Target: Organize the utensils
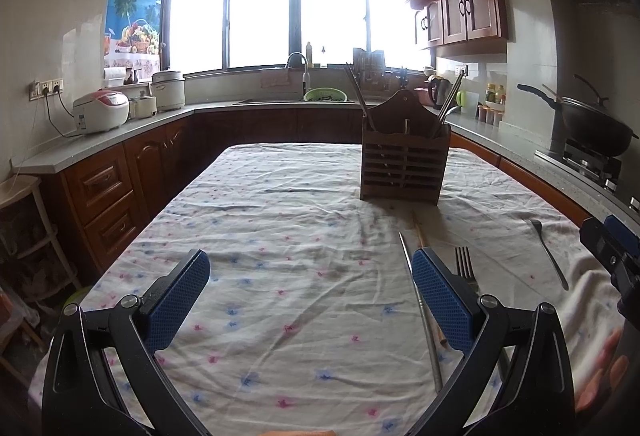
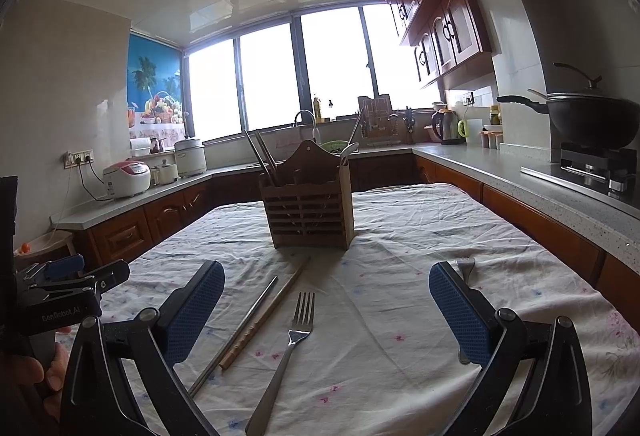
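Note:
A wooden slatted utensil holder (image 1: 403,164) (image 2: 309,206) stands on the cloth-covered table and holds chopsticks and a spoon. On the cloth lie a metal chopstick (image 1: 422,316) (image 2: 236,332), a wooden chopstick (image 2: 266,312) (image 1: 418,230), a fork (image 2: 290,352) (image 1: 466,268) and a second fork (image 1: 548,252) (image 2: 464,266). My left gripper (image 1: 310,296) is open and empty, its right finger beside the chopsticks. My right gripper (image 2: 326,312) is open and empty above the fork; it shows at the left wrist view's right edge (image 1: 612,248).
The table (image 1: 280,236) carries a white floral cloth. Kitchen counters surround it: rice cookers (image 1: 102,110) at left, a sink (image 1: 304,92) at the back, a kettle (image 2: 448,126) and a wok on the stove (image 2: 588,120) at right. The left gripper shows at left (image 2: 60,292).

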The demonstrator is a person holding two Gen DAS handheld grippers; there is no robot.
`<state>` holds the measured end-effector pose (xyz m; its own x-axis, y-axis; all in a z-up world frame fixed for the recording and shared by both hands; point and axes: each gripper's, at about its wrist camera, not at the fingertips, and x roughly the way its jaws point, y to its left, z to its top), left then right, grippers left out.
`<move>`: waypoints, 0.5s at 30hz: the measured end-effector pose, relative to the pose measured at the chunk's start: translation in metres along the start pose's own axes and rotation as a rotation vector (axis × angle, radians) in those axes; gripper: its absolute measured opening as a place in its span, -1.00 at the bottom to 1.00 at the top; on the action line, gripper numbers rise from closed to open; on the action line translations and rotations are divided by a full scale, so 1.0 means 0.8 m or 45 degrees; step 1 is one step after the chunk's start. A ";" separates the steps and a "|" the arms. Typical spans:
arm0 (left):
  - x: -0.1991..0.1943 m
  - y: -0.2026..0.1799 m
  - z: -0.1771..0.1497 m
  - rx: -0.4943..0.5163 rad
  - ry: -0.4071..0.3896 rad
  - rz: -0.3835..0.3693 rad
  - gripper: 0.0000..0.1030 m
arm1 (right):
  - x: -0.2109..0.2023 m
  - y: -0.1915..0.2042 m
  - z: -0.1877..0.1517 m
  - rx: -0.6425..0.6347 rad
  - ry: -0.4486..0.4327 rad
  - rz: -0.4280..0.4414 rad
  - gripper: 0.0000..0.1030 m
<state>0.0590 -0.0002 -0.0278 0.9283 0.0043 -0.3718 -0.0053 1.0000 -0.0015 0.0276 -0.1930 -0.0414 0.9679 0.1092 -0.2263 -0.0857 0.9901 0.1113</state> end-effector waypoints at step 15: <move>0.000 0.002 0.001 -0.003 0.004 -0.005 1.00 | -0.001 0.002 0.001 -0.001 0.004 0.005 1.00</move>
<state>0.0595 0.0011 -0.0268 0.9272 0.0004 -0.3746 -0.0026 1.0000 -0.0053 0.0272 -0.1918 -0.0403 0.9668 0.1135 -0.2289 -0.0898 0.9897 0.1118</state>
